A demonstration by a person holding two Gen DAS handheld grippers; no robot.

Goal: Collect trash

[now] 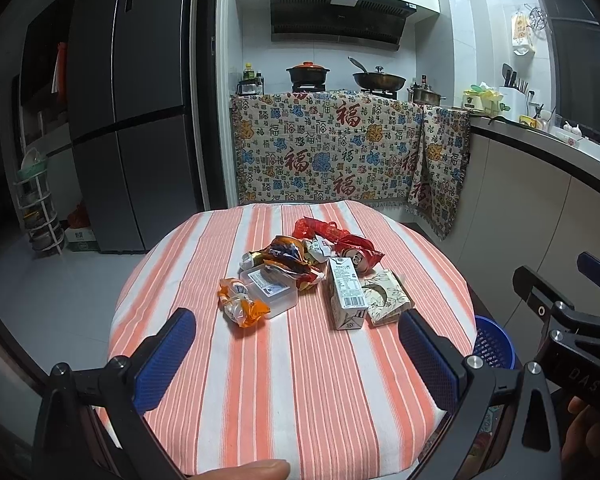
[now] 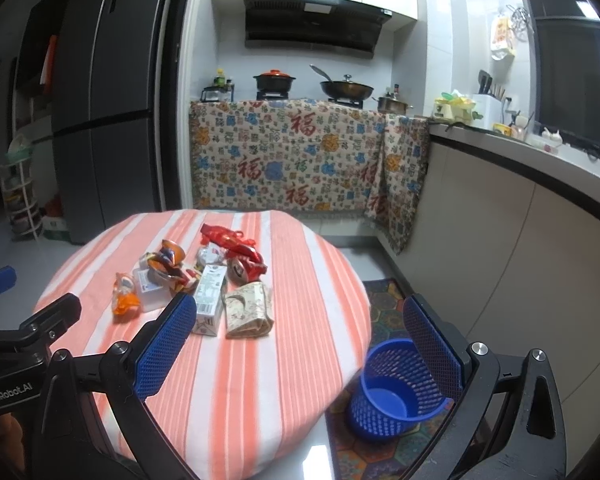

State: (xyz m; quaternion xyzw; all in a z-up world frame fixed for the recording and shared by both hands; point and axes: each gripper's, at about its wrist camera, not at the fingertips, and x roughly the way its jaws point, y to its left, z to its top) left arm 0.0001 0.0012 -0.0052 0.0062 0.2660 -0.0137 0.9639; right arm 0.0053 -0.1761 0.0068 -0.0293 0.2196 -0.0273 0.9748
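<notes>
Two handheld grippers hover over the near edge of a round table (image 1: 260, 400) draped in orange-and-white stripes. The left gripper (image 1: 296, 352) and the right gripper (image 2: 300, 344) each hold their jaws wide apart, gripping nothing. The trash sits heaped toward the table's middle: a milk carton (image 1: 346, 294), a crushed red can (image 1: 358, 258), crumpled wrappers (image 1: 288, 258), a clear plastic box (image 1: 270, 290) and a folded patterned napkin (image 1: 386, 296). Bare cloth lies between heap and jaws. A blue mesh bin (image 2: 396, 392) stands on the floor mat, just beside the table's right edge.
</notes>
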